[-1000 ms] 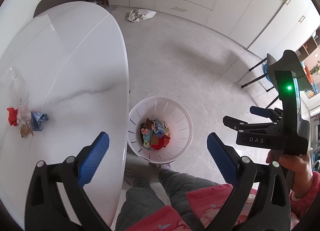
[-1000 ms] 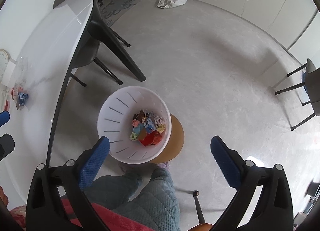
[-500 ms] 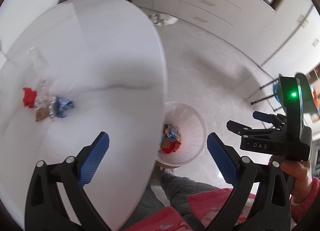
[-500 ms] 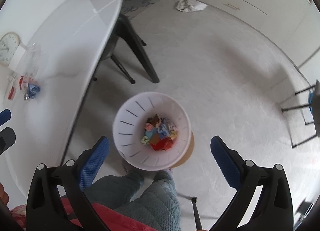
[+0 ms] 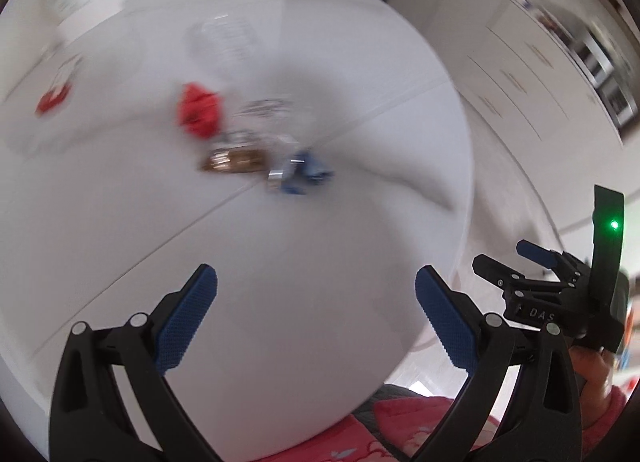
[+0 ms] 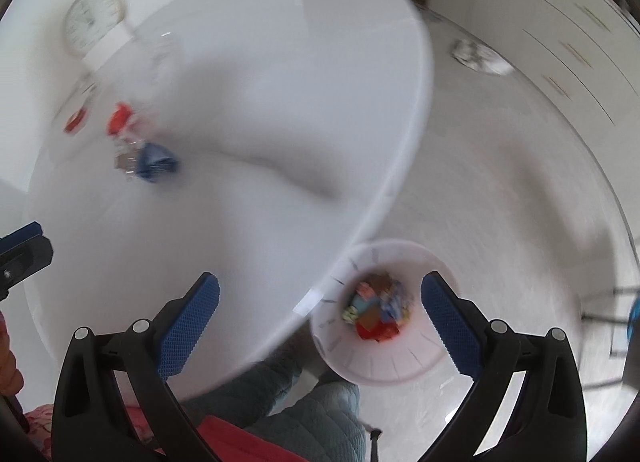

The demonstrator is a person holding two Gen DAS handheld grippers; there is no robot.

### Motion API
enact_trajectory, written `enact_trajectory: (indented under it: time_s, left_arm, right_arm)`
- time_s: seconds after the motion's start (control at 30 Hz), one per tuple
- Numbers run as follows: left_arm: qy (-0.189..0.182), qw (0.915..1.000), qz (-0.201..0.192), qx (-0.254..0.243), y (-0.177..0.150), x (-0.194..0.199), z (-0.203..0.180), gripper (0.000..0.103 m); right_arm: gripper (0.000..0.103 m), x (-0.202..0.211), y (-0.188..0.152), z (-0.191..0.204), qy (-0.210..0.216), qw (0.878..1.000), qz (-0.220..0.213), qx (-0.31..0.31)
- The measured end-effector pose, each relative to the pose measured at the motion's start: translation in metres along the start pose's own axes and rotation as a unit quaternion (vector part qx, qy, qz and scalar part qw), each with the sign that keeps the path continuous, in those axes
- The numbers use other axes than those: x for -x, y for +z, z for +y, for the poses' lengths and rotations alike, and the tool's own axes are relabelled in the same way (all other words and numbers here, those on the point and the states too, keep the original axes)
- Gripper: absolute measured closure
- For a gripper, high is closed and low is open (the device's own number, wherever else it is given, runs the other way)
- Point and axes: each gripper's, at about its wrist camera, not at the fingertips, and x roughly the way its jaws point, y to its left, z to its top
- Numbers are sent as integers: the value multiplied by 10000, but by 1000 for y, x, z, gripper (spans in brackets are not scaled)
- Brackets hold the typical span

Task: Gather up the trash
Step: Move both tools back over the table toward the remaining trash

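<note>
Blue crumpled wrapper lies on the white round table straight ahead of the spread, empty left gripper, nearer than the right gripper, also spread.

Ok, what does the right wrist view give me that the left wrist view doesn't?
Only the right wrist view shows the white bin, partly filled, on the floor by the table's edge, and the open right tool head-on. Only the left shows the brown scrap plainly, and its own open left tool. Both show the white table, red scrap, blue scrap and wall clock.
</note>
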Motion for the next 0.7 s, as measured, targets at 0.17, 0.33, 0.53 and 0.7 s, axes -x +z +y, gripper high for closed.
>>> enact_trajectory:
  time_s: [0.17,0.33,0.53,0.7]
  left_arm:
    - [120,9981,-42,609,2,6,50,8]
    - [167,9943,-80,1052,4,10,90,8]
    - [321,9913,-154,1267,7,13,123,8]
    - [300,9887,-136,1460,10,10,144,8]
  right_arm:
    - [3,-6,28,49,187,9973,-77,709]
    - [3,-6,58,103,208,9838,-227,1766]
    - [3,-18,91,167,274,9503,-260,3090]
    - [3,-52,106,211,223,9171,29,3980]
